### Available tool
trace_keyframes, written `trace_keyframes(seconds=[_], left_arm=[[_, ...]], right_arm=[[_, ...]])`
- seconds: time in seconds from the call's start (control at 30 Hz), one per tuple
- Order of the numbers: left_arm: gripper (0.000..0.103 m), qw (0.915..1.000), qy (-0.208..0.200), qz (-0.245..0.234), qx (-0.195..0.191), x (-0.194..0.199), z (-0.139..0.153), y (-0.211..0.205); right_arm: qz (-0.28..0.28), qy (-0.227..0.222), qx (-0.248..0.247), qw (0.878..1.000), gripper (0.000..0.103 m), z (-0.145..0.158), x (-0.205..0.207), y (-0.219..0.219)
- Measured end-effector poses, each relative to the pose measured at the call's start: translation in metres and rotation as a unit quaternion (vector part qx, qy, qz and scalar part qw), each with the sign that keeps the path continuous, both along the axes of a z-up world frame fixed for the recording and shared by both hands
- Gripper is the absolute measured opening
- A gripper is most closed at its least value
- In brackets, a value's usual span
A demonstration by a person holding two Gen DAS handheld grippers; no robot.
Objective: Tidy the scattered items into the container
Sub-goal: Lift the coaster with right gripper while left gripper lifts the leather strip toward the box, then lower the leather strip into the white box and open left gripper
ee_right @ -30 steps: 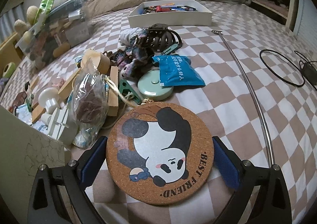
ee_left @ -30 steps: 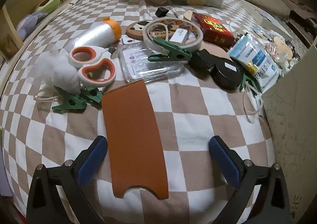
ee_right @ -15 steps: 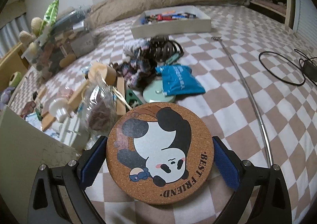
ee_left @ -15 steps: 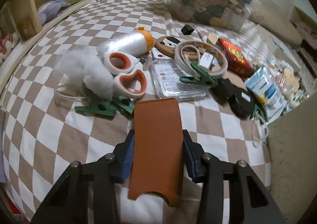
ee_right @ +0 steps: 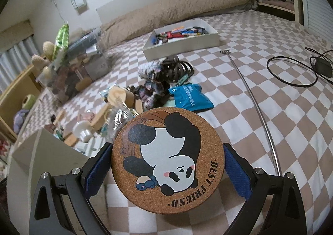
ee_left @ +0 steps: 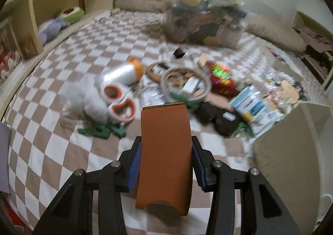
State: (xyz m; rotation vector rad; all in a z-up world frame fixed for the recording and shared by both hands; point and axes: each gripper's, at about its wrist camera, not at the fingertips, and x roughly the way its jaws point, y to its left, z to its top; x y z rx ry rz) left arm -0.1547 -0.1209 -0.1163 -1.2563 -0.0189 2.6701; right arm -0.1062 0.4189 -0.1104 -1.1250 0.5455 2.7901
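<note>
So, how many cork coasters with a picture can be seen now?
2. One panda coaster is clamped in the right gripper. Another coaster lies on the bed, partly under the tape ring. More may be hidden.

Left wrist view: the camera sits just behind the left tongs (ee_left: 165, 151), tilted down onto the checked bed (ee_left: 62, 131), facing the headboard shelf (ee_left: 31, 16) at 10 o'clock and the clear bin (ee_left: 208, 25) at 12 o'clock. Right wrist view: the camera sits just behind the right tongs (ee_right: 167, 164), tilted down across the same bed (ee_right: 281, 110), with a white tray (ee_right: 183, 44) at 12 o'clock. Both views share the clear bin (ee_right: 72, 68), the beige box wall (ee_left: 287, 162) (ee_right: 41, 151) and the bed's clutter between them.
</note>
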Motion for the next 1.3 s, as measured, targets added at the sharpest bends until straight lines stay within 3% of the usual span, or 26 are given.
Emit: trace_keyframes(seconds=[0.2, 0.4, 0.87, 1.07, 1.3], left_arm=[[0.044, 0.9981, 0.039, -0.047, 0.007, 0.020, 0.029, 0.027], [0.044, 0.9936, 0.074, -0.083, 0.020, 0.042, 0.059, 0.049], [0.044, 0.9805, 0.133, -0.143, 0.026, 0.074, 0.100, 0.087], [0.044, 0.9742, 0.136, -0.179, 0.025, 0.082, 0.103, 0.111], [0.044, 0.9658, 0.111, -0.234, 0.019, 0.083, 0.092, 0.146]], right_arm=[[0.000, 0.024, -0.042, 0.999, 0.100, 0.010, 0.018, 0.004], [0.006, 0.052, -0.051, 0.997, 0.100, 0.029, 0.034, 0.000], [0.074, 0.100, -0.013, 0.992, 0.100, 0.092, 0.061, -0.039], [0.113, 0.109, -0.019, 0.987, 0.100, 0.105, 0.070, -0.055], [0.170, 0.101, -0.022, 0.980, 0.100, 0.109, 0.081, -0.084]])
